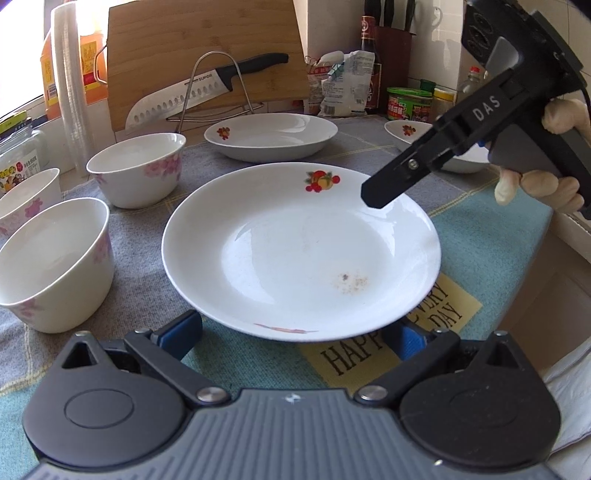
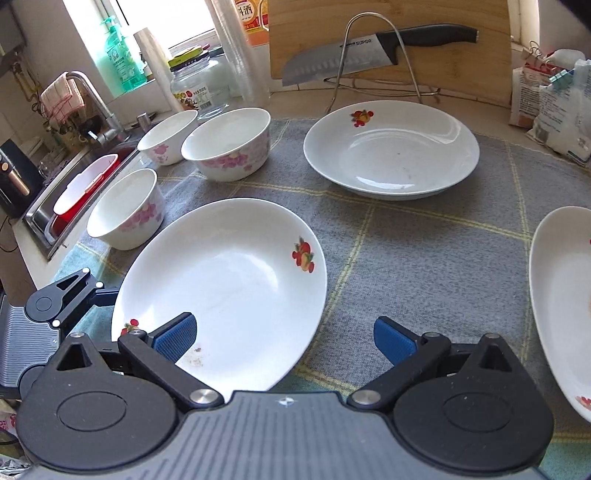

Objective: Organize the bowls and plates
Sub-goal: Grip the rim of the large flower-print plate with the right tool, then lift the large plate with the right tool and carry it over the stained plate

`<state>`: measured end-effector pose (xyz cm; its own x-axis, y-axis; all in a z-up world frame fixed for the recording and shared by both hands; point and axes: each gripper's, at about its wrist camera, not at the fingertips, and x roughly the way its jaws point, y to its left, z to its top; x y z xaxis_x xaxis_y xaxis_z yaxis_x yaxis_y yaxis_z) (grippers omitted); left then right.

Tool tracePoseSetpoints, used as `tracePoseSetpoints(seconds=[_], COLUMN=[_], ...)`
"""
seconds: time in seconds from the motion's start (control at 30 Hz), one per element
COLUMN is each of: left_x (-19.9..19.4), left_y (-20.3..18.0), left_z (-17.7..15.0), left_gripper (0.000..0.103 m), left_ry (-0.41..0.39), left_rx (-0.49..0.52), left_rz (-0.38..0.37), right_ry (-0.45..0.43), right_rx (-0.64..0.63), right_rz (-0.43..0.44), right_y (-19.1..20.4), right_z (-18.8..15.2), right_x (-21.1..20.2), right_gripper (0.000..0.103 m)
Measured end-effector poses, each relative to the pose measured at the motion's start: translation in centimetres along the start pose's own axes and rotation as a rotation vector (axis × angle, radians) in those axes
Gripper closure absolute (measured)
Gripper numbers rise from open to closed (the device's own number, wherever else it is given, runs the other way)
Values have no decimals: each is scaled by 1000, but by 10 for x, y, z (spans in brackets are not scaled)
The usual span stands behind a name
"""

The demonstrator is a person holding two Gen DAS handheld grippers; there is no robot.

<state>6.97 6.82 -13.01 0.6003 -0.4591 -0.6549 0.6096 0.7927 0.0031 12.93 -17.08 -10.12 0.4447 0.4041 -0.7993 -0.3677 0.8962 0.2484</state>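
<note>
daylight from a window [image 2: 159, 22] falls on a counter with a steel sink [image 2: 40, 221].

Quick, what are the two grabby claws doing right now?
Left gripper: open, holding nothing, at the near plate.
Right gripper: open, holding nothing, above that plate.

Two handheld grippers were recorded: black linkage arms, silver pivot screws, ribbed grey bodies, blue finger pads [image 2: 173, 338]. The right gripper [image 1: 376, 194] was marked "DAS" in white. A pale glove [image 1: 532, 184] was worn.
</note>
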Motion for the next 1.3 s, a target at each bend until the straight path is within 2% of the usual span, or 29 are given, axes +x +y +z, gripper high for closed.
tracePoseSetpoints(seconds=[0.37, 0.63, 1.0, 1.3], left_x=[-1, 0, 3, 6], left_y=[-1, 2, 3, 5], left_z=[-2, 1, 5, 7], left_gripper=[0, 0, 0, 0], left_ry=[-11, -4, 14, 29], left_rx=[9, 36, 73, 80], left_rz=[-9, -41, -80, -88], right_ry=[62, 57, 116, 136], right_rx=[-31, -34, -38, -42], right_rz=[101, 141, 216, 214], right_y=[6, 5, -1, -2], right_z=[21, 41, 57, 60], right_x=[33, 49, 58, 57], right_gripper=[0, 0, 0, 6])
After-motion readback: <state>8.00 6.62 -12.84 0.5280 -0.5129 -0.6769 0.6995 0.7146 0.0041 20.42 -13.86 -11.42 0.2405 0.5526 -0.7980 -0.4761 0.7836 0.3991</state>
